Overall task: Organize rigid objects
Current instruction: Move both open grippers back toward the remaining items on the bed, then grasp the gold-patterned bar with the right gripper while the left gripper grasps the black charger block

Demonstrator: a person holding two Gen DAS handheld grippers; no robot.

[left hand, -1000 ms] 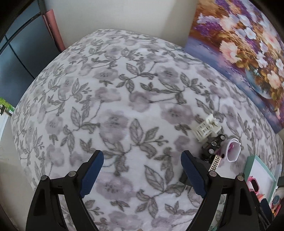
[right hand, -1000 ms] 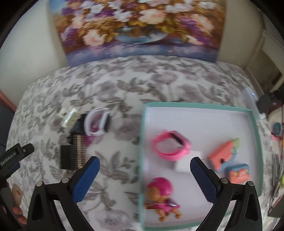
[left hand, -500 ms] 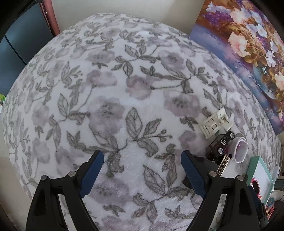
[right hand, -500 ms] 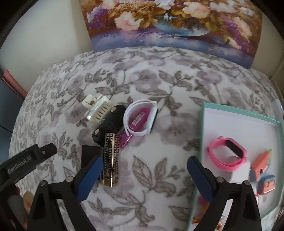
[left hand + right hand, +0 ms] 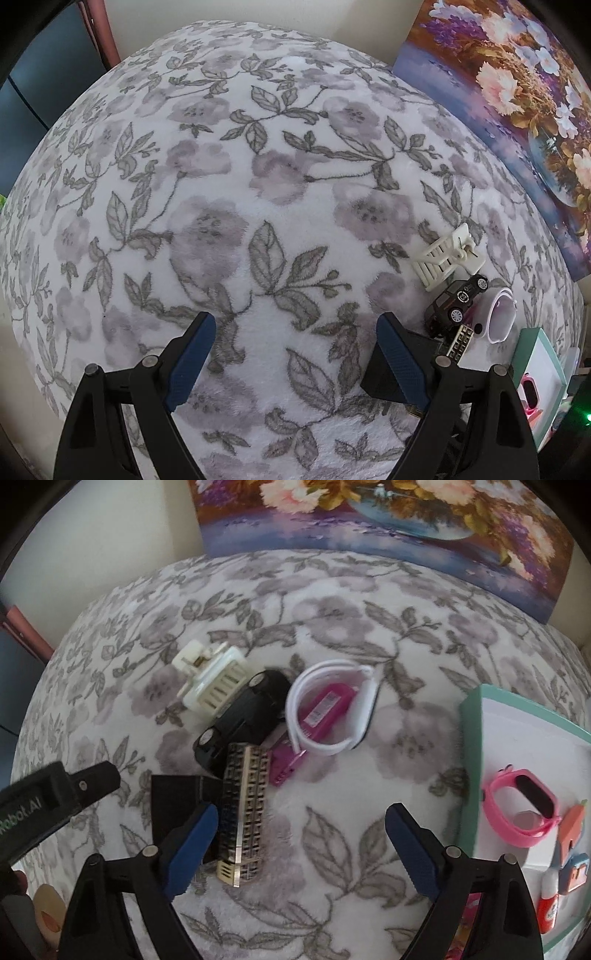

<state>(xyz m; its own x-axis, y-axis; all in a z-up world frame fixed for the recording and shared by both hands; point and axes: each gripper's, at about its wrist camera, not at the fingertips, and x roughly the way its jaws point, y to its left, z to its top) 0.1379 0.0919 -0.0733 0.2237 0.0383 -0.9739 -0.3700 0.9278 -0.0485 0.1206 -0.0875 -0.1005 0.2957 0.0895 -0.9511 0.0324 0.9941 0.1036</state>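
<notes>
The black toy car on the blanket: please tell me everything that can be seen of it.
The black toy car is small and glossy, probably plastic, with silver-hubbed wheels and a round white mark on its side, clear in the left view. It lies on the floral blanket in a pile, between the cream plastic piece and the gold-and-black patterned case, touching both. The white band lies beside it. No gripper touches it.
</notes>
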